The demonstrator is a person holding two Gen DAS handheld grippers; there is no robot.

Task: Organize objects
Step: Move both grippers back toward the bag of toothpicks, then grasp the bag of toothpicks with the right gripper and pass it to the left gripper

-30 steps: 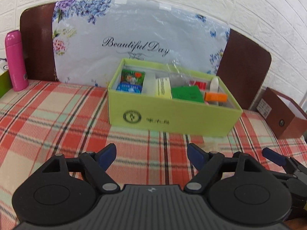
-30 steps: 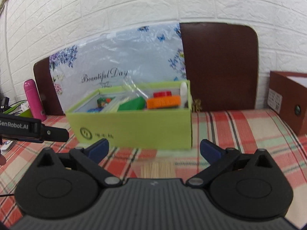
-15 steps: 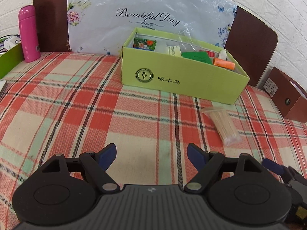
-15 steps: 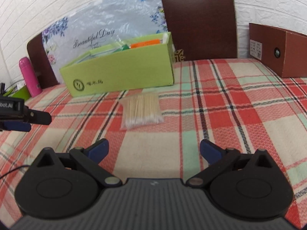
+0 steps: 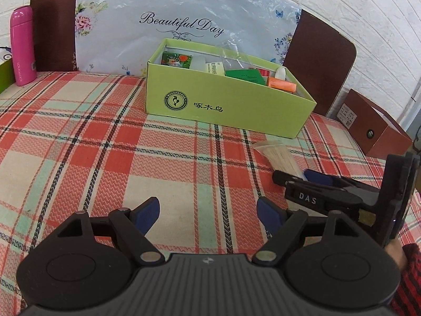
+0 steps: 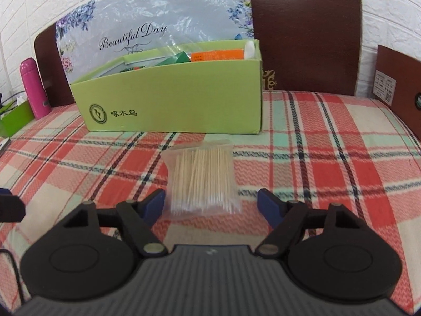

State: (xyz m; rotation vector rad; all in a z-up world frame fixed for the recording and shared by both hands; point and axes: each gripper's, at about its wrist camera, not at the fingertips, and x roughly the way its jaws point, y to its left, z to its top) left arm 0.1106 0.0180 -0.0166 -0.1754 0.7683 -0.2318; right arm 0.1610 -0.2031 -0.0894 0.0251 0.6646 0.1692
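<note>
Our right tongs (image 6: 210, 202) are spread wide, blue tips to either side of the near end of a clear bag of cotton swabs (image 6: 202, 179); the left tip sits just beside the bag's edge and the right tip stands apart from it, so nothing is gripped. The bag lies flat on the plaid cloth (image 6: 329, 158) over the worktop, swab tips toward us, just in front of the green cardboard box (image 6: 173, 105).

Our left tongs (image 5: 209, 210) are likewise spread wide and empty, held over bare plaid cloth well to the left of the bag. From the left wrist view the right tongs come in at the lower right, reaching to the near end of the bag.

The green box is open-topped and holds several small items: a green packet (image 5: 176, 60), a white carton (image 5: 214, 68), a dark green booklet (image 5: 244, 76) and an orange box (image 5: 281, 85). Behind it leans a floral plastic sheet (image 5: 184, 13) reading "Beautiful Day". A pink bottle (image 5: 23, 46) stands upright at far left, and a brown box (image 5: 373, 129) sits at far right.
</note>
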